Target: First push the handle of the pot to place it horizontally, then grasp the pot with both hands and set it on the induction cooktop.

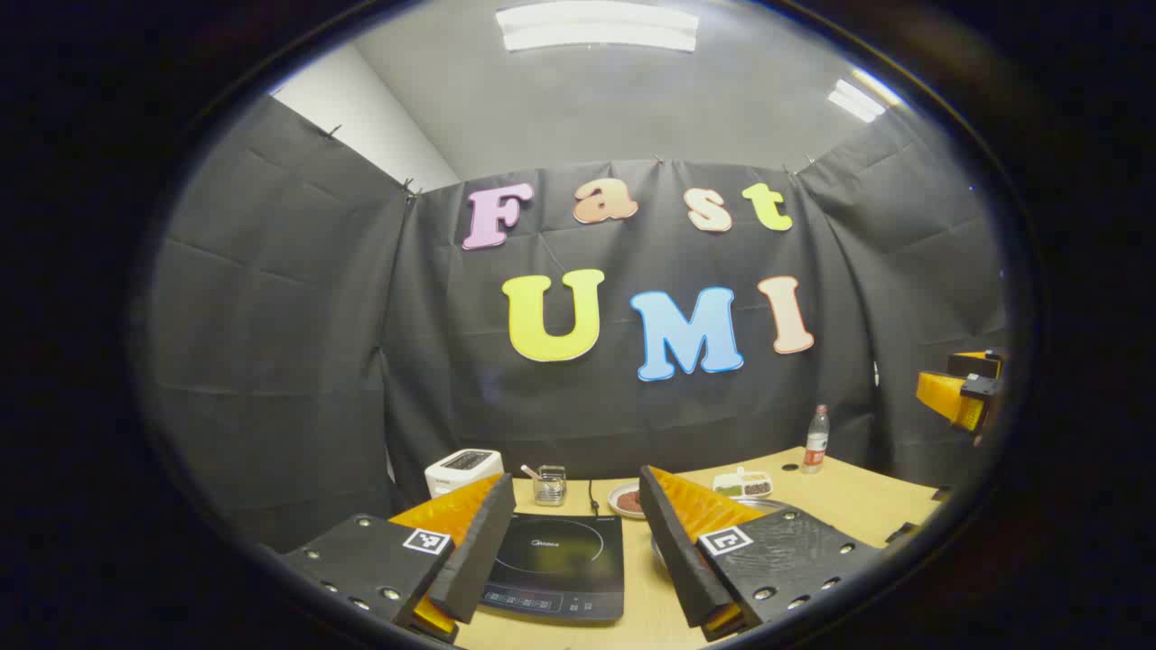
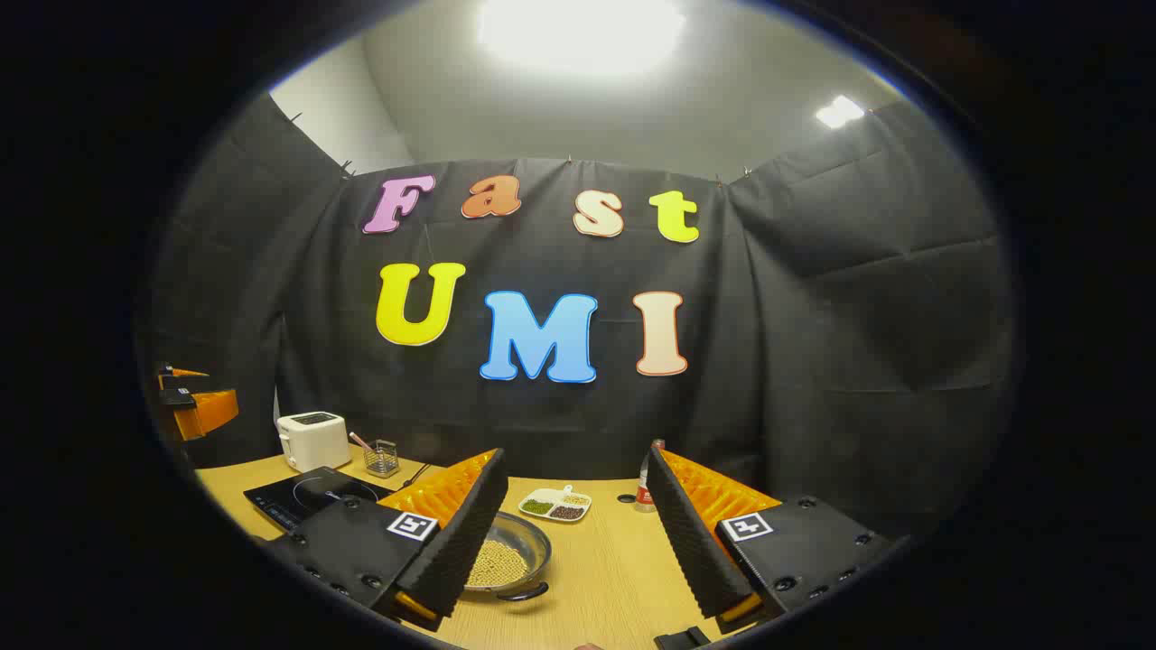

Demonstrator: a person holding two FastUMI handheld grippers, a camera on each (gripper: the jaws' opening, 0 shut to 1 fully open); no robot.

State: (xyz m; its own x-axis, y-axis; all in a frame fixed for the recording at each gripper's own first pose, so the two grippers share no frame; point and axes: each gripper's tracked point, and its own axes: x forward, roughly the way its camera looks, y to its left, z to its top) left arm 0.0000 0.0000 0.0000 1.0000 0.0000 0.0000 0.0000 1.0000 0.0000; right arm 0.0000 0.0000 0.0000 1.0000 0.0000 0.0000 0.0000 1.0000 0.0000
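Left gripper view: left gripper (image 1: 569, 551) spread wide, empty, hovering above the flat black glass induction cooktop (image 1: 558, 564) on the light wooden table (image 1: 858, 501).

Right gripper view: right gripper (image 2: 578, 533) spread, empty. The shallow round metal pot (image 2: 508, 561), full of pale beans, sits just right of the cooktop (image 2: 302, 496); likely rigid, slick, spill-prone. Grip opposite rims, keep level.

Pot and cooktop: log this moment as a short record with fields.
pot: metal pot holding pale grains, on the wooden table, dark handle toward the camera
cooktop: black induction cooktop, bare, left of the pot
left tool: open, above the cooktop, holding nothing
right tool: open, above the table beside the pot, holding nothing
nearby: toaster, divided dish, bottle
task state: pot not yet on cooktop
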